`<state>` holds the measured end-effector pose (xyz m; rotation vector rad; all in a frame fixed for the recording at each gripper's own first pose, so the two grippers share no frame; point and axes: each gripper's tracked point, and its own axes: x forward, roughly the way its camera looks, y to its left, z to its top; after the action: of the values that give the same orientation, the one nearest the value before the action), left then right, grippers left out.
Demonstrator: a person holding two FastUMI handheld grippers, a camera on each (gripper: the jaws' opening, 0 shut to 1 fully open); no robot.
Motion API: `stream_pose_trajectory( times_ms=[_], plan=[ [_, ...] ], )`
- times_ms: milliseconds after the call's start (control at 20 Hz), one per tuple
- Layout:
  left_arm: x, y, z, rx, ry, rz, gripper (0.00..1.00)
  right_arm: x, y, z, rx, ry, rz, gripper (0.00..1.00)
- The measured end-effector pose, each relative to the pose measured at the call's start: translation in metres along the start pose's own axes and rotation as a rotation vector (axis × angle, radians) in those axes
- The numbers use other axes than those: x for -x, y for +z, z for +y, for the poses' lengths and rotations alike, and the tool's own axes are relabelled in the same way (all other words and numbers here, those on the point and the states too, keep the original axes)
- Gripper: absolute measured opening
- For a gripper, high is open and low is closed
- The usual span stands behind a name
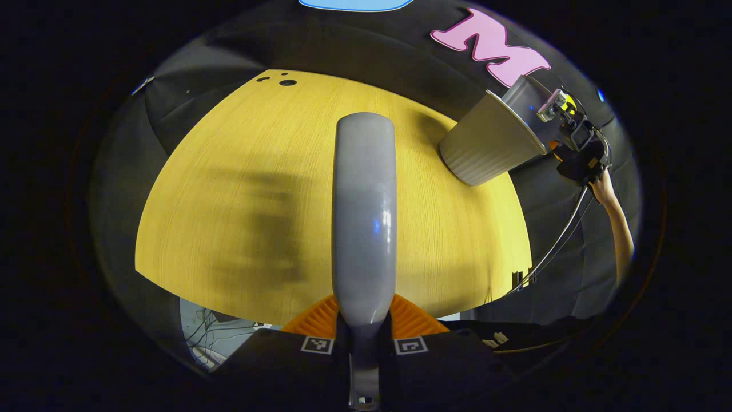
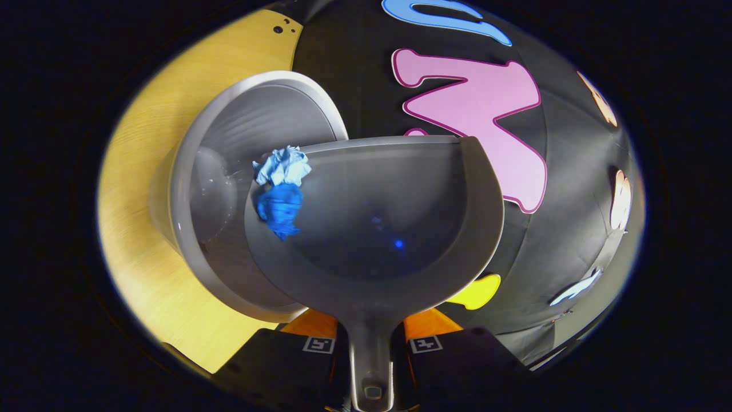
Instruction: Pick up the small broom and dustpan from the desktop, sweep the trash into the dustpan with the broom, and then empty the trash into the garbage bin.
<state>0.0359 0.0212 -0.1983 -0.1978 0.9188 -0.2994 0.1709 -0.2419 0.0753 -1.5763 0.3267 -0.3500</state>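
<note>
My left gripper (image 1: 364, 339) is shut on the handle of the grey broom (image 1: 364, 217), which points forward above the yellow table (image 1: 229, 171). At the table's far right stands the grey garbage bin (image 1: 489, 146). Over its rim, the dustpan (image 1: 529, 106) is held by my right gripper (image 1: 572, 123). In the right gripper view that gripper (image 2: 372, 343) is shut on the handle of the grey dustpan (image 2: 389, 229), held over the bin's (image 2: 229, 171) open mouth. Crumpled blue and pale paper trash (image 2: 281, 189) sits at the pan's left edge, over the opening.
A gloved hand and bare forearm (image 1: 615, 217) hold the right gripper, with cables (image 1: 557, 243) hanging below. Small dark holes (image 1: 280, 80) mark the table's far edge. The table's near edge (image 1: 240, 303) runs just ahead of the left gripper.
</note>
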Motion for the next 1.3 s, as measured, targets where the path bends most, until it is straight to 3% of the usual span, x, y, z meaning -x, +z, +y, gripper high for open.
stream_pose_trajectory(
  times_ms=[250, 550, 700, 950, 1300],
  plan=[
    [0.003, -0.001, 0.0, -0.018, 0.012, -0.022, 0.24, -0.001, -0.002, 0.005, 0.039, -0.006, -0.004, 0.32],
    [0.001, 0.001, 0.001, -0.045, 0.038, -0.049, 0.24, 0.002, -0.007, -0.001, -0.083, 0.029, 0.033, 0.33],
    [-0.003, 0.01, 0.001, -0.048, 0.037, -0.065, 0.24, 0.013, -0.012, -0.007, -0.274, 0.079, 0.066, 0.33],
    [-0.007, 0.012, -0.007, -0.029, 0.009, -0.089, 0.24, 0.041, -0.011, -0.021, -0.676, 0.225, 0.122, 0.33],
    [-0.01, 0.015, -0.001, -0.073, 0.057, -0.145, 0.24, 0.115, 0.042, -0.038, -1.034, 0.44, 0.017, 0.33]
  ],
)
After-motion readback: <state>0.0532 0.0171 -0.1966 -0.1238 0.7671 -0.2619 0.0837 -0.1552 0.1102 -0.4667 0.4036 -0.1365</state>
